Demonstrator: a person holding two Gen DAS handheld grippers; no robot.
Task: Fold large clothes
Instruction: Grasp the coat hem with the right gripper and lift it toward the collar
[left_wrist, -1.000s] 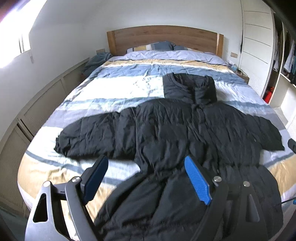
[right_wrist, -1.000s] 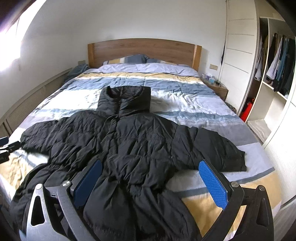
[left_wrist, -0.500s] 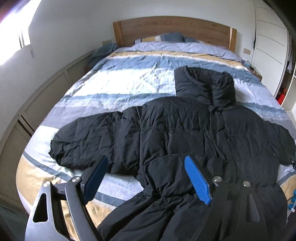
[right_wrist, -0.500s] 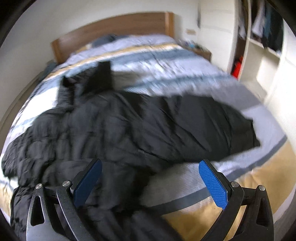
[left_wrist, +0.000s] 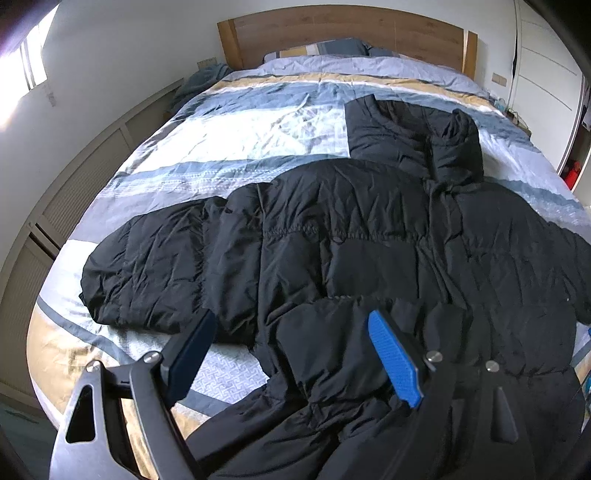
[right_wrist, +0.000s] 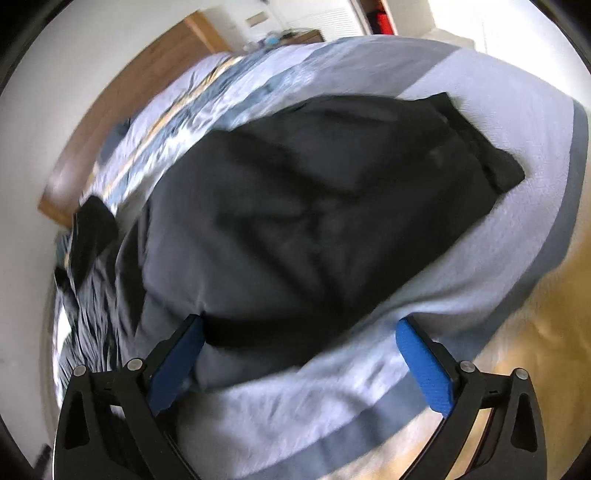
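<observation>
Lying flat, black puffer jacket (left_wrist: 369, 240), collar toward headboard (left_wrist: 343, 33), sleeves probably crosswise.

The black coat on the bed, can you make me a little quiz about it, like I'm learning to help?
1. True or false: the black puffer coat lies spread on the striped bed cover with a sleeve stretched out sideways.
2. What are the left gripper fingers doing? A) pinching the coat B) open above the coat's lower part C) holding a pillow
3. Fill in: in the right wrist view, the right gripper is open, facing the coat's other ______.

Key: 1 true; 2 B; 3 sleeve.
</observation>
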